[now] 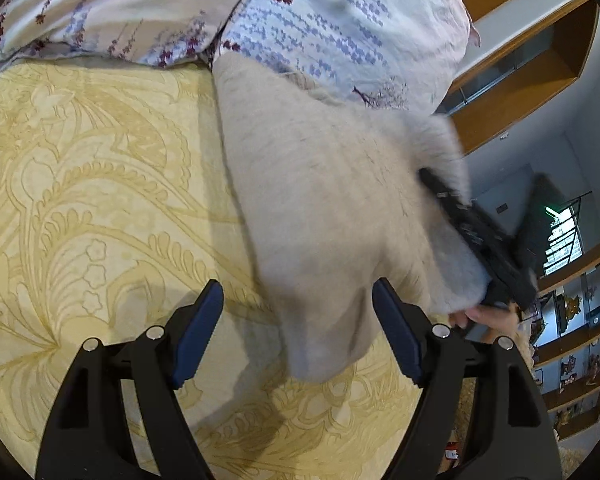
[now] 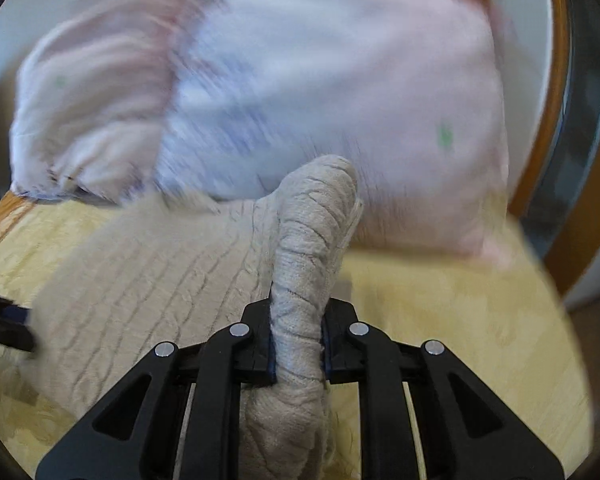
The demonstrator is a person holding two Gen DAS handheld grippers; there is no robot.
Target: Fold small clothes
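**Beige garment pinched in the right tongs, left tongs wide beside it**

The right tongs (image 2: 298, 344) are clamped narrow on a bunched, rope-like fold of the beige garment (image 2: 148, 272). The fold rises between the two pads and stands up ahead of them, while the rest of the cloth spreads out flat to the left of these tongs over the yellow patterned bedspread (image 2: 440, 320).

The left tongs (image 1: 298, 332) stand wide apart with nothing pressed between the pads. The garment (image 1: 320, 200) lies just ahead of them and to their right; its lower corner hangs down into the gap between the blue pads (image 1: 198, 332) — whether it touches the right-hand pad cannot be told. From this side the right tongs (image 1: 476, 236) show as a dark bar at the cloth's far right edge, with a hand (image 1: 484, 316) below it, both smeared by motion.

Beyond the garment, ahead of both tongs, lies a flowered quilt (image 1: 320, 20). In the right wrist view it is badly blurred — only pale pink and blue patches read. Shelves (image 1: 572, 344) to the right are cut off by the lens rim.
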